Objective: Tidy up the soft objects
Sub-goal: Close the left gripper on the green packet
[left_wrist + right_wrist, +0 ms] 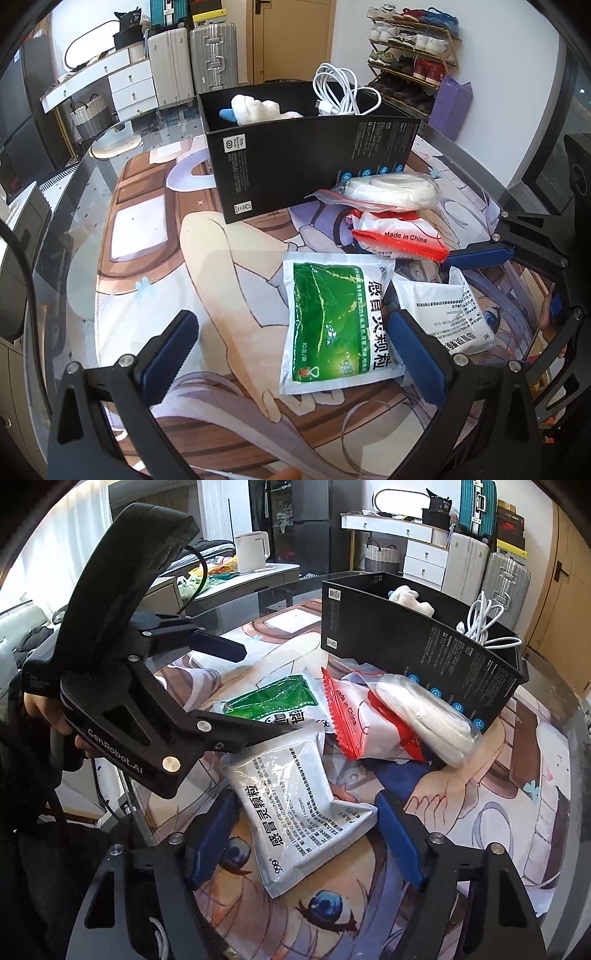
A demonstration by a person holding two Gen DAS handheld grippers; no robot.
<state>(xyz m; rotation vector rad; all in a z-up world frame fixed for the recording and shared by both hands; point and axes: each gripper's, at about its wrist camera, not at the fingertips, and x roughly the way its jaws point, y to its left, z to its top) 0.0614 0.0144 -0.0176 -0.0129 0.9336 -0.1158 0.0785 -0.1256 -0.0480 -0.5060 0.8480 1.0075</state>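
Four soft packs are left on the counter (122,229), low and right of centre in the left wrist view, in front of the black box (295,158). A white plush toy (258,107) and a white cable (340,92) are already sitting in the box at the top of the frame.

The left claw (291,354) is spread wide and holds nothing; the green sachet (328,325) lies flat between its blue pads, nearer the right-hand one. The right claw (303,838) is wide too, with the white sachet (295,812) lying between its pads but not pinched. In the right wrist view the other claw is seen upper left, one tip touching or just over the far corner of that white sachet.

Further back, the red-edged packet (354,716) is half buried under the clear bag of white pads (428,716), which leans against the box wall.

Looks like the step in hand is picking a sachet for the box. These packs are flat and slippery, so probably an edge or corner should be nipped rather than the middle squashed. One pack at a time is likely safer since the green and white ones overlap, and the two claws are crowded here, so a clash could happen.
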